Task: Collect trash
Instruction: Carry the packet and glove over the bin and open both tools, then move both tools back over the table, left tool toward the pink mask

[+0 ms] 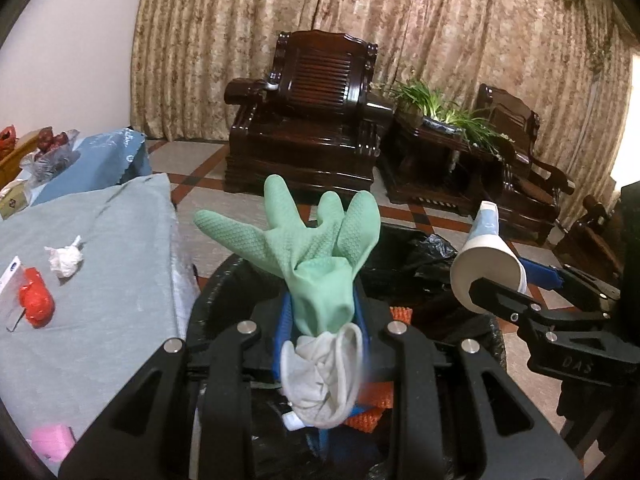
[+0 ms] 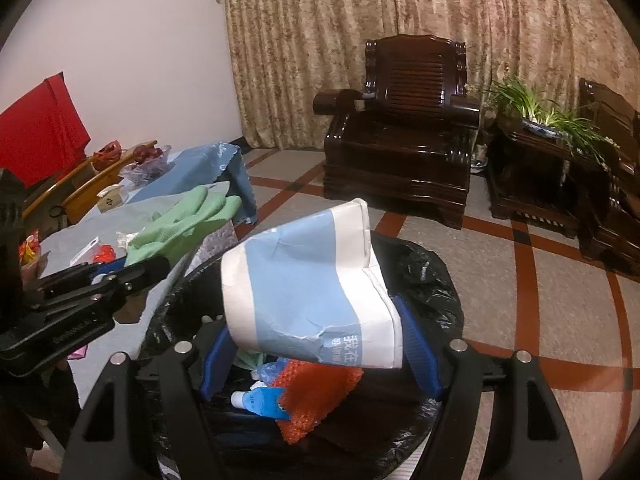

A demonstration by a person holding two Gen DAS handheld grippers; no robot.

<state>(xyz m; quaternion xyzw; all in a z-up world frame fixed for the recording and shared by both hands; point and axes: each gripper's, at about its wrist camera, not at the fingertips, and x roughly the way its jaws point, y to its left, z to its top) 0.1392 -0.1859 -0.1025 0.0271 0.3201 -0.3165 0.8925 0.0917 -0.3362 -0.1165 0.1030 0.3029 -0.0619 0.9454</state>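
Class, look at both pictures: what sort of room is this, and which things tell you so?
Most likely a home living room: a dark carved wooden armchair, floor-length beige patterned curtains, and a green potted plant on a dark side table.

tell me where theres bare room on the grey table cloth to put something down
The widest bare stretch of the grey cloth runs from the crumpled white tissue to the table's edge beside the black-lined bin, and another lies in front of the red wad. The left edge is crowded: red wad, white card, pink item.
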